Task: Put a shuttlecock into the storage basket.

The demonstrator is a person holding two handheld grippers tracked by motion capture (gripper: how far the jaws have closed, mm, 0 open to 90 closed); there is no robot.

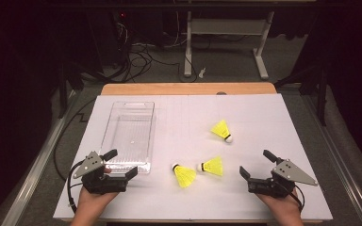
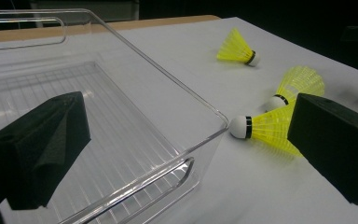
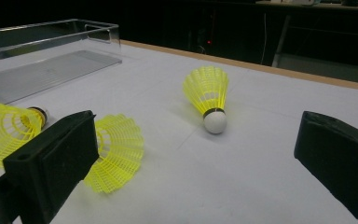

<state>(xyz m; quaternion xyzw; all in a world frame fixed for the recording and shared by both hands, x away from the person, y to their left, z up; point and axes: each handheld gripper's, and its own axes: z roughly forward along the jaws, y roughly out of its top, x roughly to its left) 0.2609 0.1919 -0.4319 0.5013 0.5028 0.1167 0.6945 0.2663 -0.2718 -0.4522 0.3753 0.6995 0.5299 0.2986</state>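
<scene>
Three yellow shuttlecocks lie on the white table sheet: one farther back [image 1: 222, 130], one in the middle [image 1: 212, 165] and one nearest the front [image 1: 184, 175]. A clear plastic tray [image 1: 107, 126] stands empty at the left. My left gripper [image 1: 121, 163] is open at the tray's near right corner, nothing between its jaws. In the left gripper view the gripper [image 2: 186, 112] faces the tray's wall [image 2: 168, 74] and the near shuttlecock [image 2: 265, 128]. My right gripper [image 1: 256, 163] is open at the front right. In the right gripper view the gripper [image 3: 196, 140] faces the far shuttlecock [image 3: 207, 91].
The wooden table edge [image 1: 188, 88] runs along the back. Behind it are a dark floor with cables and a white desk frame [image 1: 226, 33]. Bare white sheet [image 1: 264, 113] lies between the shuttlecocks and the back right corner.
</scene>
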